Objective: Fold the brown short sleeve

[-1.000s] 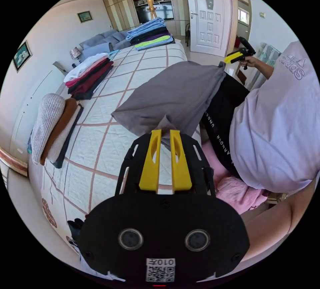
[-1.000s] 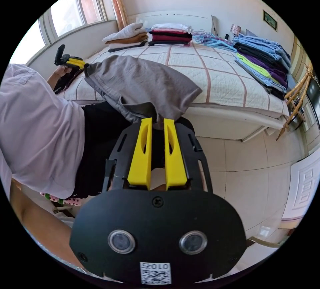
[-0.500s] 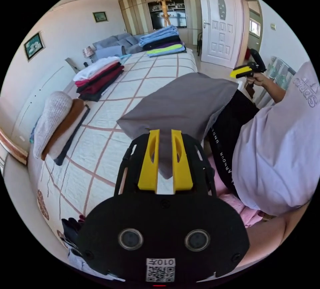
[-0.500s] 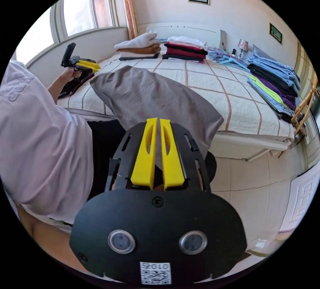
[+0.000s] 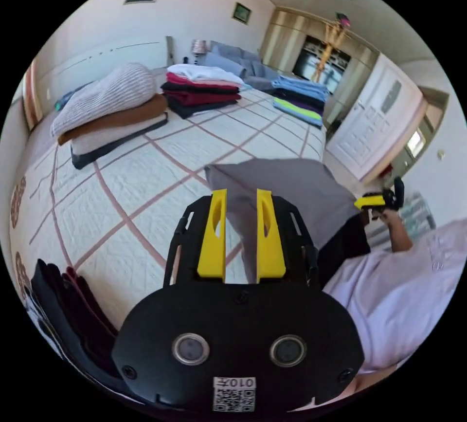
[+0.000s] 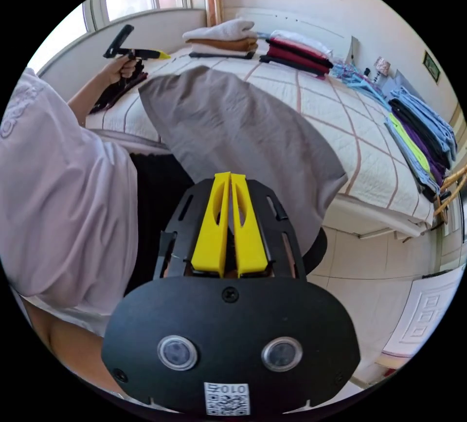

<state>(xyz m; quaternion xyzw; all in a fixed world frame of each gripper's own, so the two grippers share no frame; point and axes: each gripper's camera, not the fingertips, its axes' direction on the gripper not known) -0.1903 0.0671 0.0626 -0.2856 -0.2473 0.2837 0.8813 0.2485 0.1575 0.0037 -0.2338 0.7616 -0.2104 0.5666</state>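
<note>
The brown-grey short sleeve shirt (image 5: 292, 188) is draped from the bed's edge over the quilt; in the right gripper view the shirt (image 6: 233, 120) hangs down toward my jaws. My left gripper (image 5: 241, 193) is open, jaws apart, with the shirt's edge seen in the gap but not pinched. The right gripper view shows that left gripper (image 6: 141, 54) held above and clear of the shirt's far corner. My right gripper (image 6: 230, 176) is shut on the shirt's near edge. In the left gripper view, the right gripper (image 5: 372, 201) sits at the shirt's far corner.
The checked quilt bed (image 5: 146, 174) carries folded stacks: a knit and brown stack (image 5: 107, 100), a red one (image 5: 202, 86), a blue one (image 5: 296, 96). Dark clothes (image 5: 63, 310) lie at the near edge. A person in a lilac shirt (image 6: 58, 198) stands beside the bed; tiled floor (image 6: 379, 256) lies beyond.
My left jaws have parted and let go of the shirt corner, and that hand has lifted over the bed. The right jaws have closed tighter on the fabric. The shirt now rests on the quilt.
</note>
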